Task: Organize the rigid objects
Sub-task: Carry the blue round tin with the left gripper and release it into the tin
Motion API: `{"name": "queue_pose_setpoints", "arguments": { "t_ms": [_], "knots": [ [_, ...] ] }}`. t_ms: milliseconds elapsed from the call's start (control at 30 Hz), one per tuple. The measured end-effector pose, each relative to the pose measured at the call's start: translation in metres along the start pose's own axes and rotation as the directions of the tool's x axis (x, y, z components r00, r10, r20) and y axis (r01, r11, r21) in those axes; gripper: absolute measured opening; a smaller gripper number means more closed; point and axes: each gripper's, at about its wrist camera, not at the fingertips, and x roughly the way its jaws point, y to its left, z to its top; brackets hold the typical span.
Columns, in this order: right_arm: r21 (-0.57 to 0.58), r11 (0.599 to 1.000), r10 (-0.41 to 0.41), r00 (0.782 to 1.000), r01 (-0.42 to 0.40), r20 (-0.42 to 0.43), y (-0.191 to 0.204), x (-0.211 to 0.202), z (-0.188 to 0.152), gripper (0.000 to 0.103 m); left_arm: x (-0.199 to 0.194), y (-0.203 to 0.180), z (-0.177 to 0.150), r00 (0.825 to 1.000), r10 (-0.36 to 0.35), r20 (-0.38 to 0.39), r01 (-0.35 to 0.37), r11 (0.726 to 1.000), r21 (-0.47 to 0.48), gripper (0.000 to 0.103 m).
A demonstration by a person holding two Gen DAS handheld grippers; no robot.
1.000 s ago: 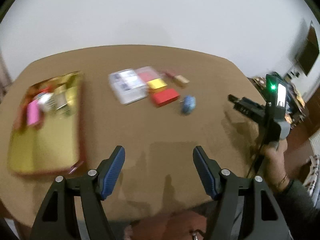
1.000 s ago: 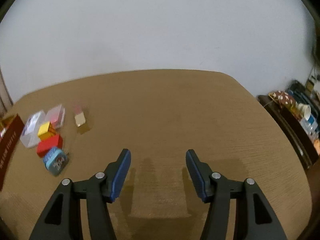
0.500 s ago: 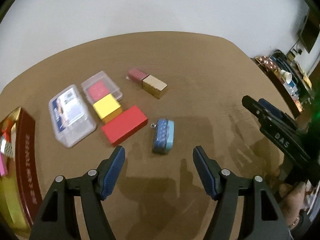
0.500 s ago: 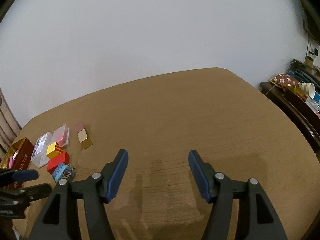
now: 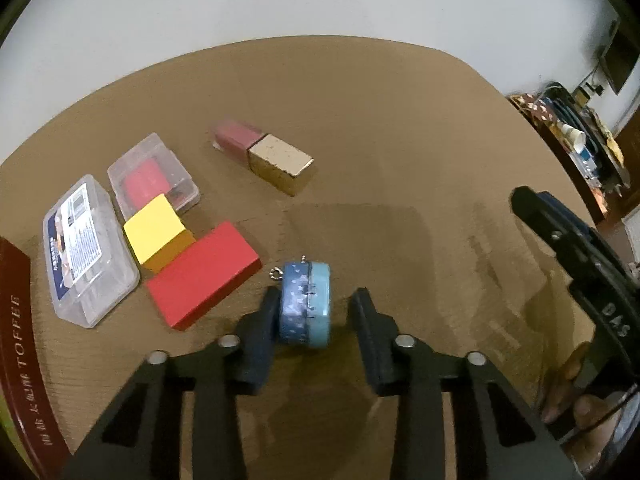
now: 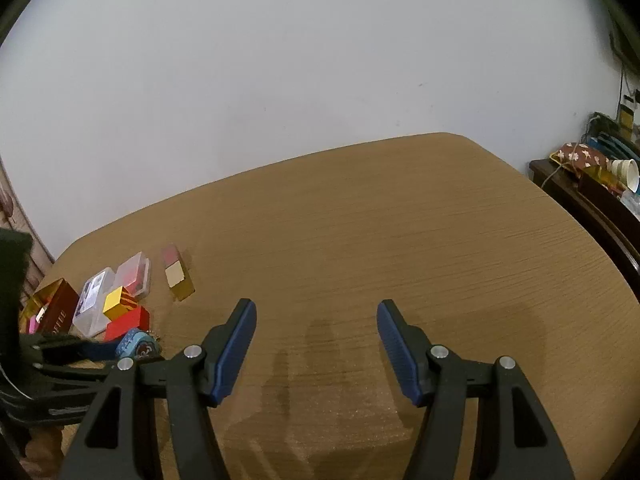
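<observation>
A small blue tin with a bead chain stands on edge on the brown table, between the fingers of my left gripper. The jaws are open; the left finger is at the tin's side and the right finger stands apart. Beside it lie a red block, a yellow cube, two clear plastic cases and a gold-and-maroon box. My right gripper is open and empty over bare table; the tin shows at its far left.
A dark red toffee tin with a gold inside sits at the table's left edge. A cluttered side cabinet stands past the table's right edge. The right gripper's body shows at the right of the left wrist view.
My left gripper has moved forward and down over the object cluster, so the blue tin now stands between its fingers, and the jaws have narrowed. The right gripper has tilted up slightly.
</observation>
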Motion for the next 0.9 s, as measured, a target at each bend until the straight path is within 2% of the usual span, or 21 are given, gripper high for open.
{"name": "queue_pose_setpoints", "arguments": {
  "t_ms": [33, 200, 367, 467, 567, 633, 667, 767, 867, 900],
  "knots": [
    [0.004, 1.000, 0.000, 1.000, 0.000, 0.001, -0.001, 0.000, 0.000, 0.064, -0.001, 0.000, -0.001, 1.000, -0.001, 0.008, 0.001, 1.000, 0.001, 0.018],
    [0.021, 1.000, -0.001, 1.000, 0.001, 0.004, -0.004, -0.001, 0.001, 0.064, -0.012, 0.001, -0.011, 0.998, -0.041, 0.043, 0.042, 0.999, -0.034, 0.018],
    [0.029, 1.000, 0.002, 1.000, -0.002, -0.012, -0.005, 0.002, 0.001, 0.064, -0.062, 0.017, -0.044, 0.996, -0.033, 0.081, 0.039, 0.996, -0.074, 0.018],
    [0.024, 1.000, -0.002, 1.000, 0.003, -0.028, -0.005, 0.004, 0.001, 0.064, -0.101, 0.049, -0.063, 0.996, -0.006, 0.083, 0.018, 0.990, -0.137, 0.018],
    [0.022, 1.000, -0.003, 0.999, 0.004, -0.052, -0.005, 0.009, 0.002, 0.064, -0.139, 0.101, -0.073, 0.995, 0.061, 0.079, -0.044, 0.979, -0.201, 0.018],
    [0.022, 1.000, -0.009, 0.998, 0.010, -0.067, -0.005, 0.011, 0.002, 0.064, -0.156, 0.143, -0.077, 0.988, 0.142, 0.065, -0.122, 0.961, -0.249, 0.018],
    [0.022, 1.000, -0.012, 0.997, 0.014, -0.075, -0.005, 0.012, 0.001, 0.064, -0.160, 0.169, -0.077, 0.981, 0.193, 0.034, -0.177, 0.949, -0.262, 0.018],
    [0.022, 0.999, -0.021, 0.996, 0.023, -0.086, -0.004, 0.014, 0.001, 0.064, -0.154, 0.222, -0.082, 0.956, 0.291, -0.036, -0.288, 0.911, -0.294, 0.018],
    [0.020, 0.999, -0.031, 0.995, 0.033, -0.097, -0.004, 0.016, 0.001, 0.064, -0.136, 0.267, -0.082, 0.937, 0.333, -0.104, -0.349, 0.883, -0.314, 0.018],
    [0.019, 0.999, -0.034, 0.994, 0.036, -0.104, -0.003, 0.018, 0.001, 0.064, -0.128, 0.277, -0.081, 0.936, 0.331, -0.116, -0.351, 0.883, -0.312, 0.018]
  ]
}}
